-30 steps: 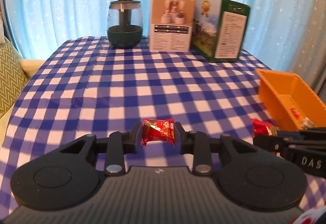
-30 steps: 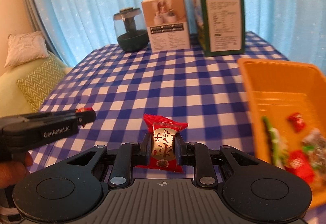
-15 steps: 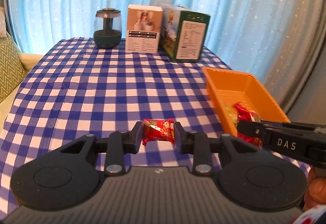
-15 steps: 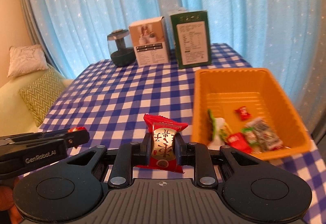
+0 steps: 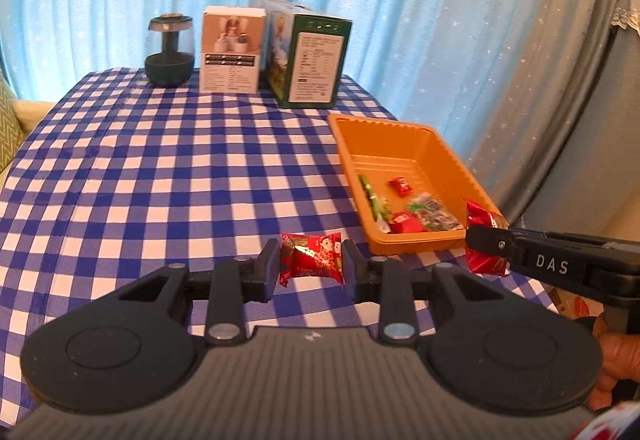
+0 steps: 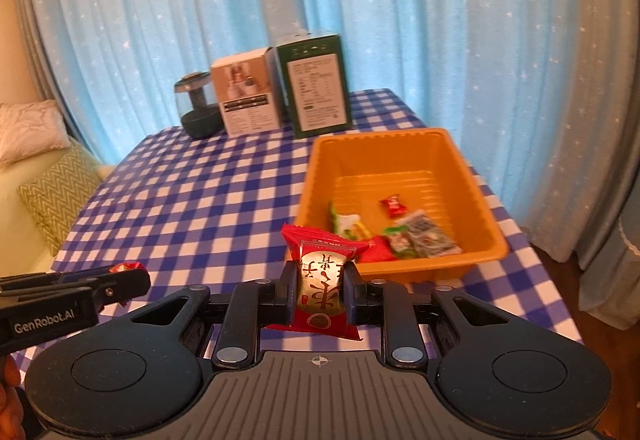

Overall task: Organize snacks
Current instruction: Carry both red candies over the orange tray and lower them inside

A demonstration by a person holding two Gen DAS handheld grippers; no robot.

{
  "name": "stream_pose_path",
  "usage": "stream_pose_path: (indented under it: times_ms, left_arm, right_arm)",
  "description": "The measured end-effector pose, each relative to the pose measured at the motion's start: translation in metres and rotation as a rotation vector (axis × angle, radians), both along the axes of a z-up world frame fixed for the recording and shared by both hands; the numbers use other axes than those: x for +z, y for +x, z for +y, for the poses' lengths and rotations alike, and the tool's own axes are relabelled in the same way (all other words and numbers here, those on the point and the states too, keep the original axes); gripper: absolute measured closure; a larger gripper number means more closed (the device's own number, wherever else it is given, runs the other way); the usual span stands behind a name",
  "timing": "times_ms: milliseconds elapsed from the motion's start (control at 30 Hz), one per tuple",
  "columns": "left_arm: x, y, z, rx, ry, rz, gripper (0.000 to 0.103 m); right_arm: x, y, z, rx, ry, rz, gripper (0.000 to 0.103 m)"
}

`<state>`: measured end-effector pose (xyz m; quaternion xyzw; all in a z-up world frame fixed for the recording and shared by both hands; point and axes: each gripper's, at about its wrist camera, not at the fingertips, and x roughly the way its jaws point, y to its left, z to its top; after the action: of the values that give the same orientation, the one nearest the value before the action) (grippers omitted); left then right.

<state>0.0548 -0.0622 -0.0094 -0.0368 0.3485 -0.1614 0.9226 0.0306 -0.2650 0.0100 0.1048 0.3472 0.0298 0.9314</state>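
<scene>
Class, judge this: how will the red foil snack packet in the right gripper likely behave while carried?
The red foil packet looks light and soft: its ends stick out unsupported past the right gripper. Its glossy wrapper may be slippery. Pinched only at the middle, it might twist.

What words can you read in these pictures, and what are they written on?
"DAS": on the side of the right tongs.
"GenRobot.AI": on the side of the left tongs.
Red snack packet in the right tongs: large characters, not legible to me.
White box and green box: print too small to read.
</scene>
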Motion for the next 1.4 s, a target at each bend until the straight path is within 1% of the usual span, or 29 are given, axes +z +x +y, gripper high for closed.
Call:
stream_pose_path:
  times_ms: [267,733,1100,1400]
  left_arm:
    - [0.007,-0.003,-0.022,-0.044,0.011,-0.015,0.074]
    - [0.01,0.002,-0.048,-0.101,0.023,-0.022,0.074]
    - [0.012,0.015,-0.072,-0.143,0.022,-0.031,0.074]
    - [0.012,0.032,-0.091,-0.173,0.025,-0.039,0.074]
  right_arm:
    - [0.002,-0.011,-0.021,-0.05,0.007,0.002,0.08]
    - [0.0,-0.009,-0.042,-0.1,0.04,0.009,0.08]
    - [-0.001,-0.003,-0.06,-0.14,0.047,0.009,0.08]
    - [-0.001,0.011,-0.076,-0.156,0.043,0.005,0.08]
